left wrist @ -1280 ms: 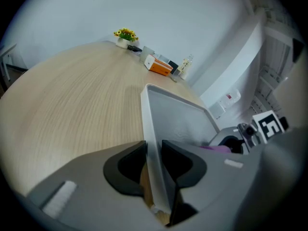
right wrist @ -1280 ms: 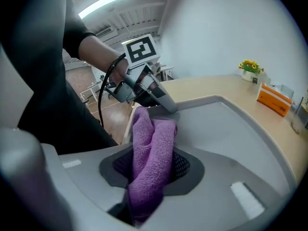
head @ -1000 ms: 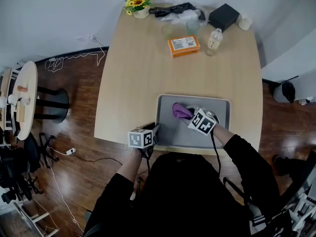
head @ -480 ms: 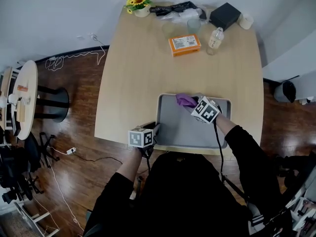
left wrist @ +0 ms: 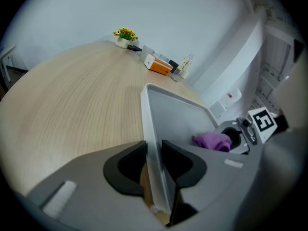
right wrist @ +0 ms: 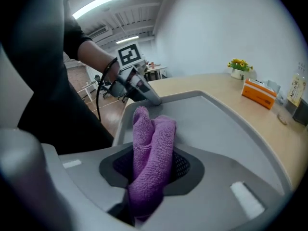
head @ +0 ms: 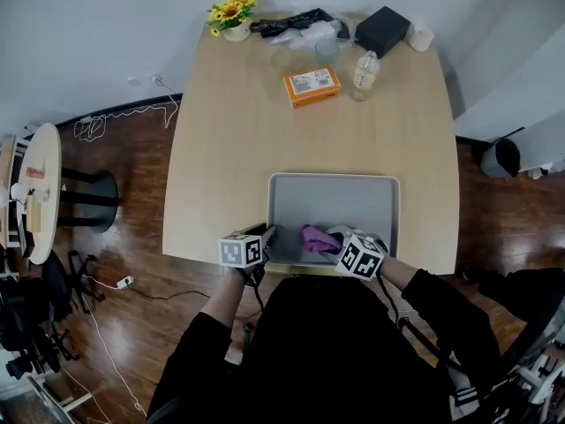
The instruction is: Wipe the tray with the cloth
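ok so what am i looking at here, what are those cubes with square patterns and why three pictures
No robot: a person holds a two-jaw gripper in each hand; the patterned cubes are part of those. One picture comes from a camera on the person's head, looking down at the table; the other two come from cameras riding on the grippers. The left gripper is clamped on the left rim of the grey tray. The right gripper is shut on a purple cloth, held over the tray's near part. At the table's far end stand yellow flowers, an orange box, a bottle and a black box.
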The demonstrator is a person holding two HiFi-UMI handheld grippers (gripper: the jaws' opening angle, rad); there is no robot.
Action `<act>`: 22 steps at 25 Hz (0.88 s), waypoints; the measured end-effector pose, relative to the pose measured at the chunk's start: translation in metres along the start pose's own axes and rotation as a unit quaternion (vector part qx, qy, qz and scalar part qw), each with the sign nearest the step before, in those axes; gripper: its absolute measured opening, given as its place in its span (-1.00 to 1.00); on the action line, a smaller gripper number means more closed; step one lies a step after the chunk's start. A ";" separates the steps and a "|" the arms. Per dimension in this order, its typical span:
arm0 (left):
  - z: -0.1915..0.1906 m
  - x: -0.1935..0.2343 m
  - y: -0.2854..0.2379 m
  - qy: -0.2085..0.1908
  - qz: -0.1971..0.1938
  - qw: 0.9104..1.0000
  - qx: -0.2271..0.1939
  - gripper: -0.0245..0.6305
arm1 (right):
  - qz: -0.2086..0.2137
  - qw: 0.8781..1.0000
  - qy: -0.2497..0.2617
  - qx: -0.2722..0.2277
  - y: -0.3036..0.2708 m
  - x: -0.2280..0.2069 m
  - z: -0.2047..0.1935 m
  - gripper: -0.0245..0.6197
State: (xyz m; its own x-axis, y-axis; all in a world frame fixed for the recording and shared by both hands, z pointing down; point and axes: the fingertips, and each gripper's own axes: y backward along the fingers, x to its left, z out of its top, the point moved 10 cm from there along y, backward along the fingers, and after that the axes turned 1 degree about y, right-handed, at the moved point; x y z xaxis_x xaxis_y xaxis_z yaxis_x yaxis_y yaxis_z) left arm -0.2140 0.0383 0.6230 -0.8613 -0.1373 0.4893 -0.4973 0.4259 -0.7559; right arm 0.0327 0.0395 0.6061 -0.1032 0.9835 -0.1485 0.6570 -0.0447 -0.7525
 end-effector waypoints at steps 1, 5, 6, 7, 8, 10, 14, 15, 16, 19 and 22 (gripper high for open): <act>0.000 -0.001 0.000 0.000 0.001 1.000 0.000 -0.65 | 0.007 1.000 0.002 0.000 0.000 0.010 -0.003 -0.54; 0.001 -0.004 -0.001 -0.001 0.004 1.000 -0.001 -0.66 | 0.017 1.000 0.001 -0.004 0.000 0.024 -0.009 -0.54; 0.001 -0.003 0.000 0.000 0.005 1.000 -0.001 -0.66 | 0.018 1.000 -0.001 -0.005 -0.001 0.023 -0.008 -0.54; 0.000 -0.002 0.001 0.001 0.006 1.000 -0.002 -0.66 | 0.018 1.000 0.000 -0.007 -0.001 0.020 -0.008 -0.54; 0.000 -0.002 0.001 0.002 0.006 1.000 -0.003 -0.66 | 0.016 1.000 0.001 -0.008 0.000 0.014 -0.008 -0.54; 0.001 -0.003 0.002 0.004 0.007 1.000 -0.004 -0.66 | 0.000 1.000 0.000 -0.009 0.005 -0.006 -0.010 -0.54; 0.001 -0.004 0.001 0.007 0.011 1.000 -0.007 -0.66 | -0.045 0.999 -0.023 -0.007 0.019 -0.066 -0.017 -0.54; 0.001 -0.005 0.001 0.008 0.011 1.000 -0.008 -0.66 | -0.054 0.998 -0.023 -0.005 0.023 -0.080 -0.017 -0.54; 0.001 -0.005 0.001 0.009 0.011 1.000 -0.008 -0.66 | -0.062 0.998 -0.019 -0.002 0.027 -0.092 -0.016 -0.53; 0.000 -0.005 0.000 0.011 0.013 1.000 -0.008 -0.66 | -0.085 0.996 -0.004 0.010 0.034 -0.122 -0.014 -0.53; 0.000 -0.004 0.001 0.012 0.013 1.000 -0.008 -0.66 | -0.102 0.995 -0.013 0.017 0.039 -0.146 -0.014 -0.53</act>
State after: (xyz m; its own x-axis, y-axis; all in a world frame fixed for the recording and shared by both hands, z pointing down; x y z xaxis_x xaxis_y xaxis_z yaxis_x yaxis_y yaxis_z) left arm -0.2110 0.0388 0.6203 -0.8709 -0.1042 0.4802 -0.4729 0.4435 -0.7614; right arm 0.0839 -0.1034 0.6071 -0.2501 0.9682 -0.0067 0.5947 0.1481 -0.7902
